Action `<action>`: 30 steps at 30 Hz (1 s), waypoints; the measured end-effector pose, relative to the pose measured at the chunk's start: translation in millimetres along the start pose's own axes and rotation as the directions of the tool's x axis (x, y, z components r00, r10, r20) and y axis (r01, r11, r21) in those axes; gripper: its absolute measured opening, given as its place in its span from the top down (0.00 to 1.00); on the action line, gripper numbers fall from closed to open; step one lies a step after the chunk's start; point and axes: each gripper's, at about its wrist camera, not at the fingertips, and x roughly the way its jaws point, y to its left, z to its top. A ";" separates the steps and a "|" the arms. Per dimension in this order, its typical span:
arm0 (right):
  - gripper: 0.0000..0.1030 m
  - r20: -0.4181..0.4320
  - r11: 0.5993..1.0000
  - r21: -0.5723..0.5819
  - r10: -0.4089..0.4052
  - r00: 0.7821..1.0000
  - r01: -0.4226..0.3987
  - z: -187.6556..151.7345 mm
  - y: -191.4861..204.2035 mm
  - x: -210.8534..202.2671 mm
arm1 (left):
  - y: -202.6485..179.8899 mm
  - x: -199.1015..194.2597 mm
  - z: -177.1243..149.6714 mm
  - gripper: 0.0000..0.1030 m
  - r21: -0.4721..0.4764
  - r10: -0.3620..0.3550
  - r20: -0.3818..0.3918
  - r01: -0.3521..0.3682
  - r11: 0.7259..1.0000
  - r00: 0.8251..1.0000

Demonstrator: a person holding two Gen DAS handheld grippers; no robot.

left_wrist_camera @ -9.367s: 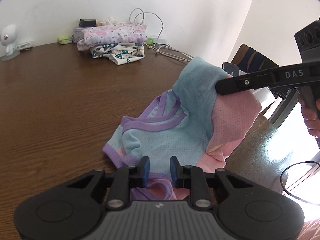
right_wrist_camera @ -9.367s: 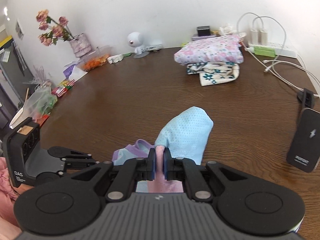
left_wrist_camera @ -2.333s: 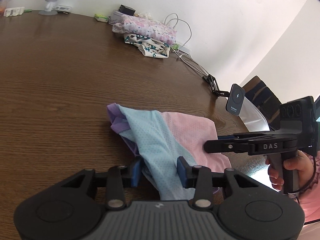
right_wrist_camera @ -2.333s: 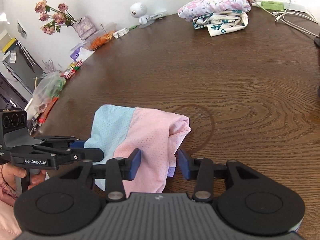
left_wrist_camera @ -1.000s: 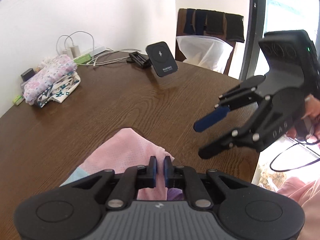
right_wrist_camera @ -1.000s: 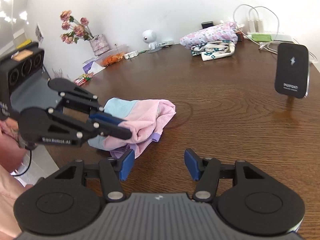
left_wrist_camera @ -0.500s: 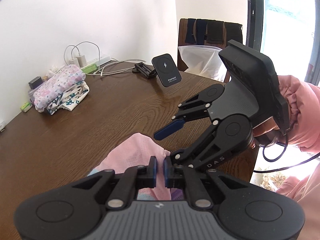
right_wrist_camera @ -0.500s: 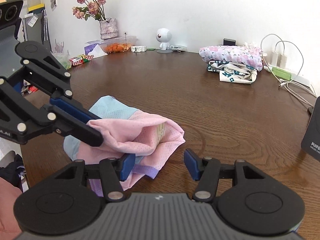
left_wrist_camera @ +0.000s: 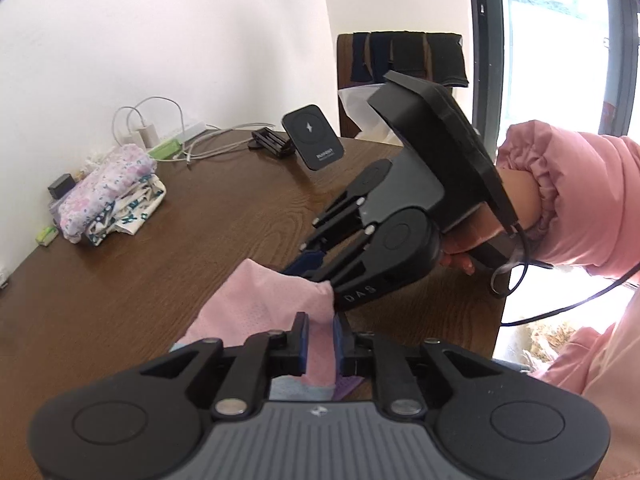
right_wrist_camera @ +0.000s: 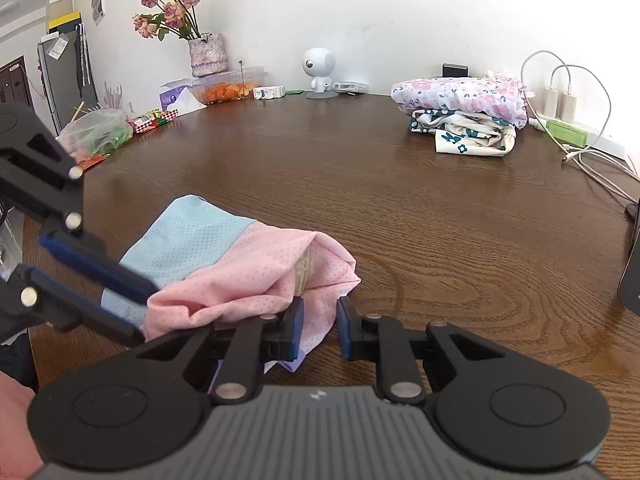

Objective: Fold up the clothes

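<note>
A pink, light-blue and lavender mesh garment point(left_wrist_camera: 256, 300) point(right_wrist_camera: 240, 276) lies bunched on the brown table point(right_wrist_camera: 360, 168) near its front edge. My left gripper point(left_wrist_camera: 320, 336) point(right_wrist_camera: 140, 312) has a raised pink fold between its pads; its jaws are opening and stand a little apart. My right gripper point(right_wrist_camera: 320, 332) point(left_wrist_camera: 316, 276) meets it from the opposite side. Its jaws are closing around the pink and lavender edge of the same fold, with a sliver of table still showing beside one pad. A hand in a pink sleeve point(left_wrist_camera: 568, 200) holds the right gripper.
A stack of folded floral clothes point(right_wrist_camera: 464, 116) point(left_wrist_camera: 108, 192) sits at the far side. Near it are white cables and chargers point(right_wrist_camera: 580, 152) and a black phone stand point(left_wrist_camera: 314, 142). A flower vase point(right_wrist_camera: 206, 54), snack bags point(right_wrist_camera: 100, 132) and a white figurine point(right_wrist_camera: 318, 68) line the back. A chair point(left_wrist_camera: 400, 60) stands past the table.
The right gripper moved in onto the pink fold beside the left gripper and its jaws narrowed around it. The left jaws, pinched shut on the fold before, have spread apart.
</note>
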 end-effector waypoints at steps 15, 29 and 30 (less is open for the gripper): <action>0.82 -0.007 0.999 0.001 0.044 0.999 -0.044 -1.2 -4.6 -2.3 | -3.4 34.8 -2.5 0.96 -0.038 0.075 -0.051 -0.077 0.996 0.996; 0.82 0.017 1.000 -0.010 -0.027 0.999 0.027 6.1 -10.0 8.0 | -20.6 20.7 -13.4 0.96 0.166 0.031 -0.111 -0.012 0.986 0.993; 0.82 0.017 1.000 -0.008 -0.029 0.999 0.029 6.4 -10.8 8.2 | -22.0 23.0 -15.2 0.96 0.172 0.027 -0.117 -0.006 0.985 0.993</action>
